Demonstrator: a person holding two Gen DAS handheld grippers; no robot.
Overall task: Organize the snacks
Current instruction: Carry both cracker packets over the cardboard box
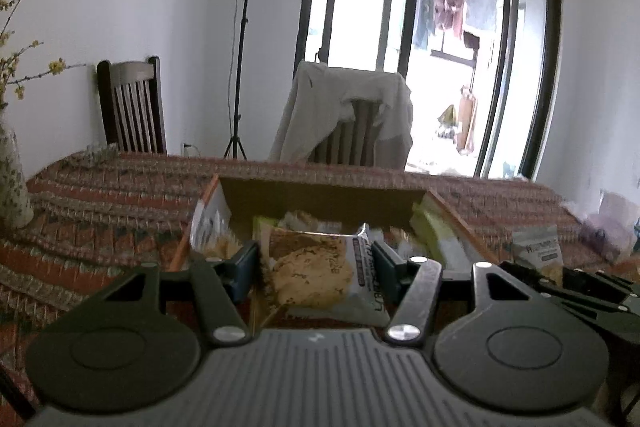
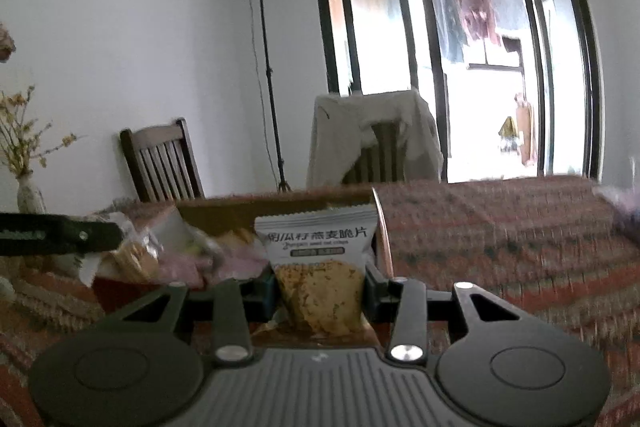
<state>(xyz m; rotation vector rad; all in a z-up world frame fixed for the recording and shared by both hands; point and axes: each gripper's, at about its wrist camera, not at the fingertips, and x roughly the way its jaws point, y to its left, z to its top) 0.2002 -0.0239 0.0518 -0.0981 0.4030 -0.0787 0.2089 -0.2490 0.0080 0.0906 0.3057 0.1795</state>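
With several packets already heaped in the open brown cardboard box [image 1: 320, 201] on the patterned tabletop [image 1: 100, 195], left tongs [image 1: 314, 267] and right tongs [image 2: 320, 293] each clench a white oat-crisp packet [image 1: 316, 275] [image 2: 320, 255] just before it, awaiting deposit.

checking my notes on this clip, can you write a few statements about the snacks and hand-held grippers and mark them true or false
1. The left hand-held gripper holds a snack packet. True.
2. The right hand-held gripper is empty. False: it grips an oat crisp packet.
3. The cardboard box already contains snacks. True.
4. The box sits on a bare wooden table. False: a patterned tablecloth covers it.
5. A jacket hangs over a chair. True.
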